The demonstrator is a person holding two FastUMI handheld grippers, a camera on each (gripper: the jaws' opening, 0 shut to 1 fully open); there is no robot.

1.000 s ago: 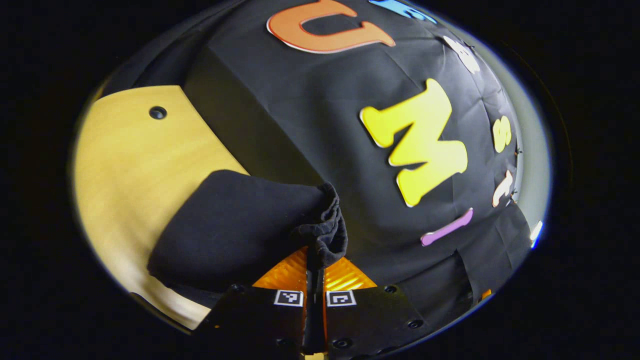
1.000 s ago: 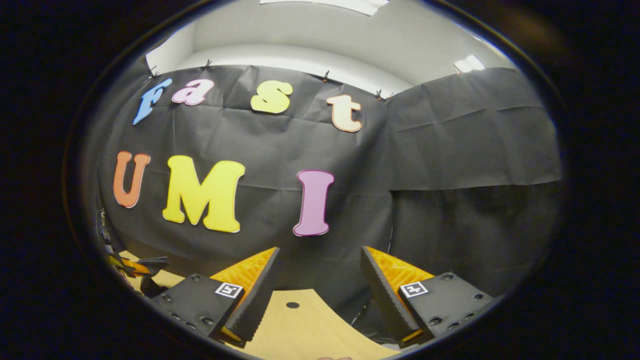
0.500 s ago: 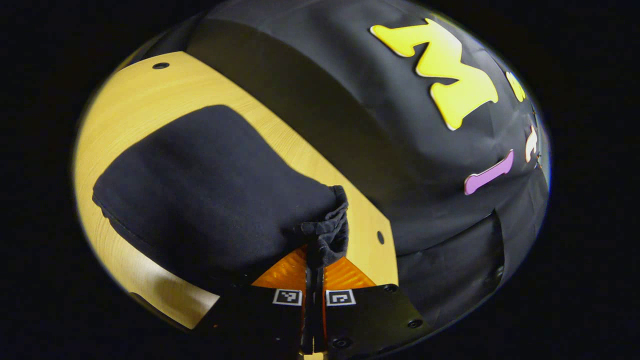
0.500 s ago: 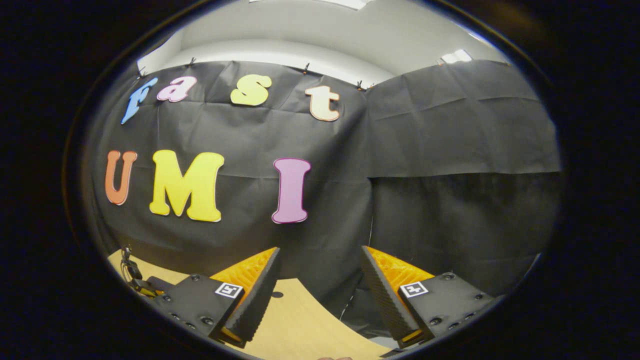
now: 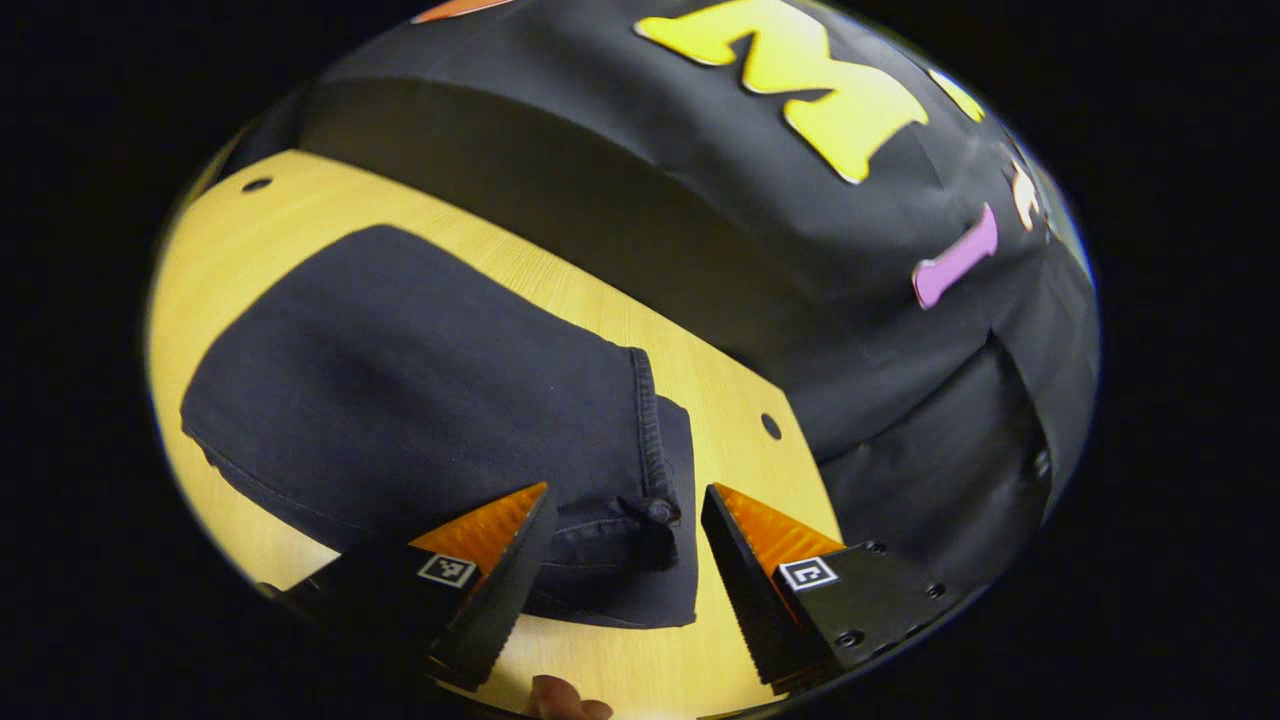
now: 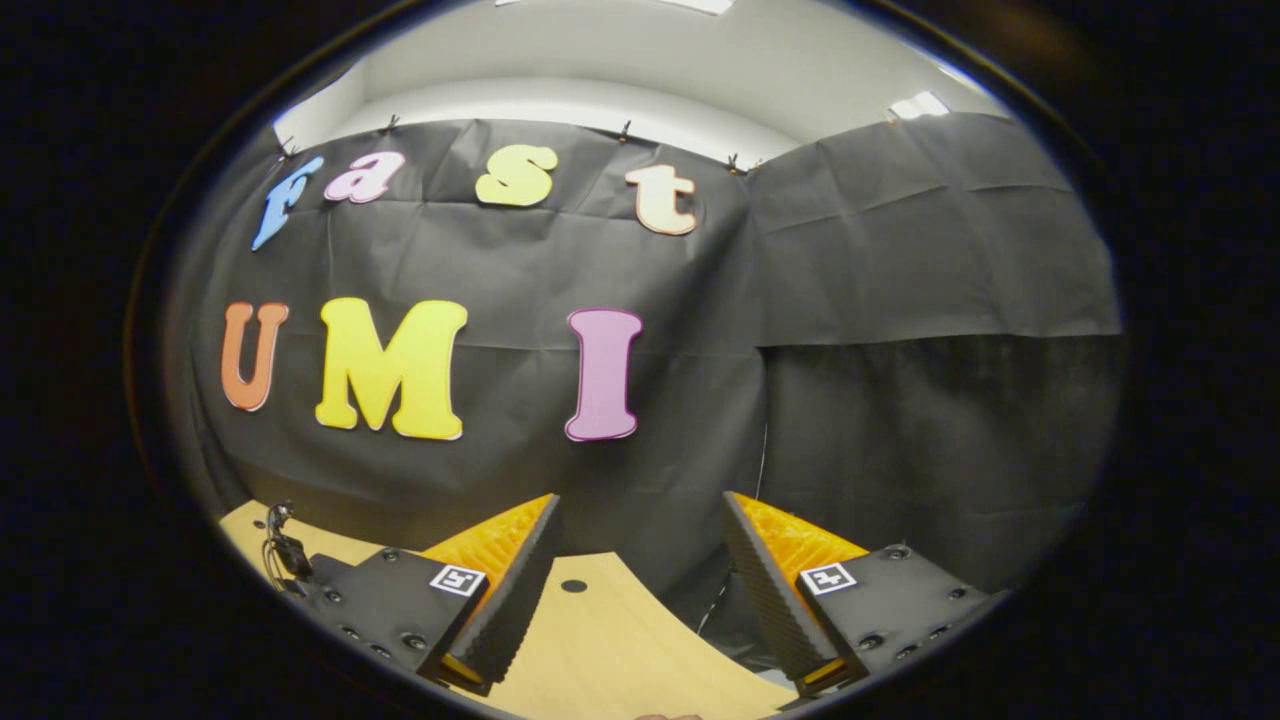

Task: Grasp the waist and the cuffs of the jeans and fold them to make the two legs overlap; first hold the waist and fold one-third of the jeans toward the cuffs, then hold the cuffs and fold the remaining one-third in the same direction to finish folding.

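Observation:
The dark jeans [image 5: 420, 400] lie folded in a flat stack on the yellow wooden table [image 5: 290, 215] in the left gripper view. A hemmed cuff edge [image 5: 652, 430] runs along the stack's right side, with a lower layer showing past it. My left gripper [image 5: 625, 555] hovers open just over the stack's near right corner, its orange fingers [image 5: 490, 525] on either side of the cuff, touching nothing. My right gripper [image 6: 638, 570] is open and empty in the right gripper view, raised over the table's far corner [image 6: 600, 640] and facing the booth wall.
Small round holes [image 5: 770, 426] sit in the tabletop near its corners. The table's far edge meets the black cloth wall just behind the jeans. A fingertip [image 5: 560, 700] shows at the bottom of the left gripper view. A small dark cabled object [image 6: 285, 545] stands at the table's left in the right gripper view.
My left gripper was shut on the bunched cuff and carried it down over the stack; now it has opened and the cuff lies flat. The right gripper stayed open, barely shifting.

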